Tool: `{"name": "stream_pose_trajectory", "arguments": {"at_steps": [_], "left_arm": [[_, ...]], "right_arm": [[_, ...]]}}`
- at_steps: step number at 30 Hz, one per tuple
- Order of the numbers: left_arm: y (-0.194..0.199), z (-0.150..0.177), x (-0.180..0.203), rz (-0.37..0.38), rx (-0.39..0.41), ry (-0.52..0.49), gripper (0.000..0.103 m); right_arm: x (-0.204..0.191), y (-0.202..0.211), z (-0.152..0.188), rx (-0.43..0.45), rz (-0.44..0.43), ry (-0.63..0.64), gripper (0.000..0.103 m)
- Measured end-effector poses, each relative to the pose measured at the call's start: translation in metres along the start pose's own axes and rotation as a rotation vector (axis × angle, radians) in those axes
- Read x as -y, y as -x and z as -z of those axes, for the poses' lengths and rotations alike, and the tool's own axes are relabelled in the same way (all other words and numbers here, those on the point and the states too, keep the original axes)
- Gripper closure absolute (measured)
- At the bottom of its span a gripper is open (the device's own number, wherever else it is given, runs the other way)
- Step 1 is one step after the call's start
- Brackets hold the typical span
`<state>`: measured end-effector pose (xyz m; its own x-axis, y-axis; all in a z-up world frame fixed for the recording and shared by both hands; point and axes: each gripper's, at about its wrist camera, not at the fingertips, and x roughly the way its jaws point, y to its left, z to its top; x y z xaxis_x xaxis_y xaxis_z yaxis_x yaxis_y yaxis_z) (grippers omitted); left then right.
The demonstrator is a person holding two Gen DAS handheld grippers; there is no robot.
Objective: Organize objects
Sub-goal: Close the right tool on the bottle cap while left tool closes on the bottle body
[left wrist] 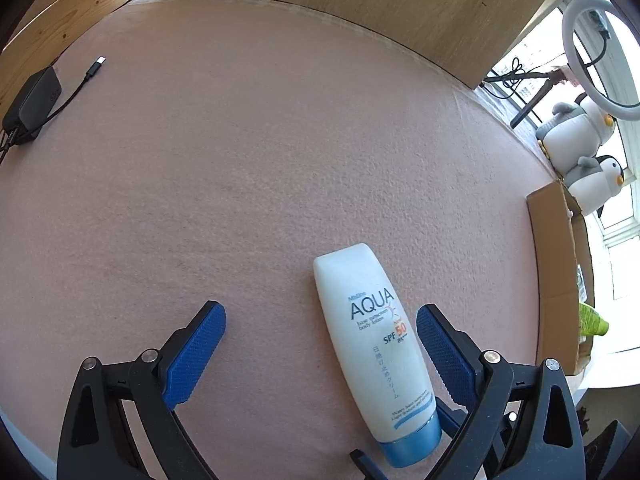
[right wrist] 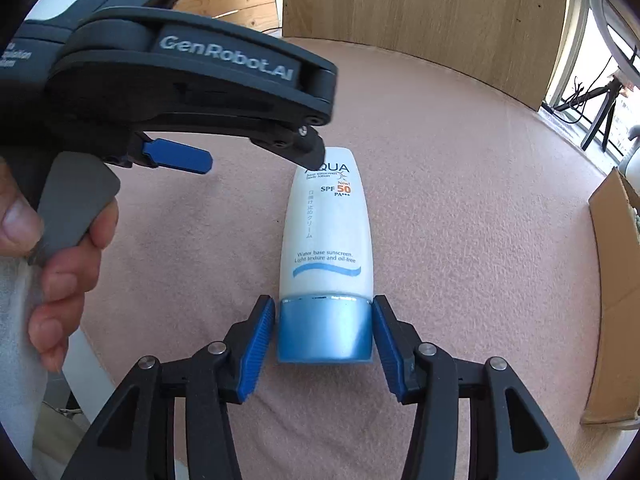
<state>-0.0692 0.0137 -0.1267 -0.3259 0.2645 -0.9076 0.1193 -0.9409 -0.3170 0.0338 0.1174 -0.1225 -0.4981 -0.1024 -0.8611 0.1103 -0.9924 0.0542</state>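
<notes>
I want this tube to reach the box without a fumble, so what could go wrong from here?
The right gripper flanks only the blue cap, with slim gaps at both pads; closed there, the long sunscreen tube may swing or slip out. The left gripper stands open around the tube's far end, so the two tools could bump. The cardboard box sits at the table edge and may shift.

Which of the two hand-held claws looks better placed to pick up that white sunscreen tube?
The right gripper: its blue pads flank the blue cap of the white sunscreen tube. The left gripper hangs wide open, with the tube off-centre by one finger.
</notes>
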Motion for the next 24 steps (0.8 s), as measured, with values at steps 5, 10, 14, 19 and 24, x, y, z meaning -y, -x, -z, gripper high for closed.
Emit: {"name": "stream_pose_trajectory", "arguments": {"at_steps": [5,10,14,19,24], "left_arm": [[-0.012,-0.005,0.025,-0.050,-0.029,-0.054,0.005],[-0.020,-0.007,0.040,-0.108,-0.037,-0.101,0.010],[-0.021,-0.008,0.055,-0.149,-0.036,-0.162,0.026],[-0.018,-0.011,0.061,-0.158,-0.026,-0.174,0.042],[-0.011,-0.009,0.064,-0.145,-0.024,-0.163,0.044]], "right_arm": [[0.003,0.000,0.006,0.031,-0.031,-0.044,0.053],[0.005,0.000,0.008,0.043,-0.035,-0.044,0.057],[0.008,0.000,0.008,0.052,-0.038,-0.043,0.063],[0.003,0.001,0.009,0.067,-0.032,-0.019,0.064],[0.001,0.003,0.008,0.073,-0.031,-0.019,0.064]]}}
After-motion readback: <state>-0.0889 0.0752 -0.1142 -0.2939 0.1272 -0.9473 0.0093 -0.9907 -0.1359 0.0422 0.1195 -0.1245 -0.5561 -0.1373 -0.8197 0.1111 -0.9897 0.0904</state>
